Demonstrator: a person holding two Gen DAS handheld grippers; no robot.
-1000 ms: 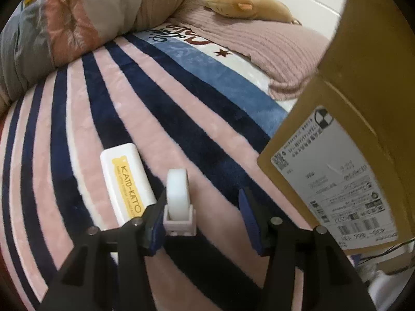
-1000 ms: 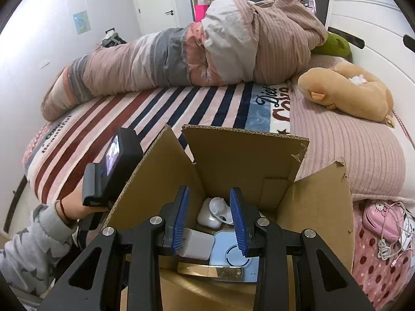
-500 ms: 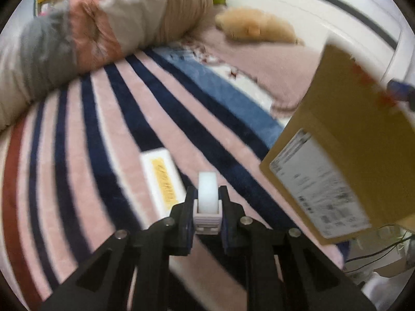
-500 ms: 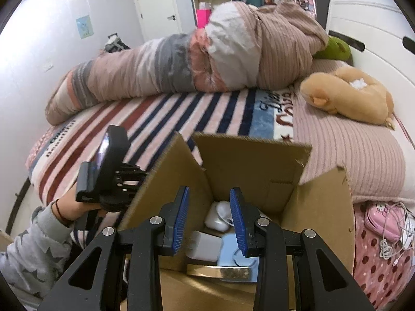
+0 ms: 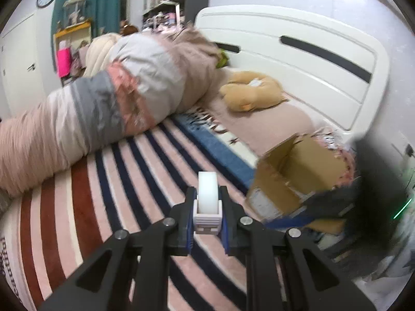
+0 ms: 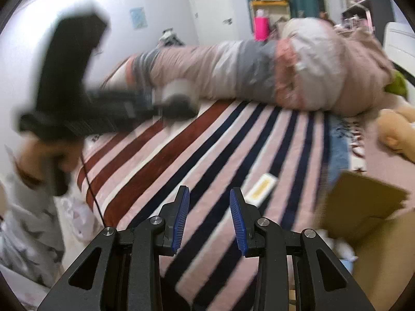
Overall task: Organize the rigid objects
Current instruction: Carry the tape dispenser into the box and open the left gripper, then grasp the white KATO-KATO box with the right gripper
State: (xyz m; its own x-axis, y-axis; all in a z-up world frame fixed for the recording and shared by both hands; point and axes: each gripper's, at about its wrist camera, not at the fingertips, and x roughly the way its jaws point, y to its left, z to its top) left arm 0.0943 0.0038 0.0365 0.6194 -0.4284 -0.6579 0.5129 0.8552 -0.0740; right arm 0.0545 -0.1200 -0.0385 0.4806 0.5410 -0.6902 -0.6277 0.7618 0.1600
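Now the left gripper [image 5: 207, 207] pinches the white tape dispenser [image 5: 207, 199] aloft — right gripper [image 6: 209, 220] gapes wide, empty, over the striped blanket [image 6: 207, 160].

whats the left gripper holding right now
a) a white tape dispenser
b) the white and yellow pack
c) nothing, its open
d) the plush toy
a: in the left wrist view the left gripper is shut on the white tape dispenser, clamped between both blue pads above the striped blanket.

Striped bed [image 6: 212, 155]: yellow-labelled box [image 6: 260, 189], duvet [image 5: 103, 103].
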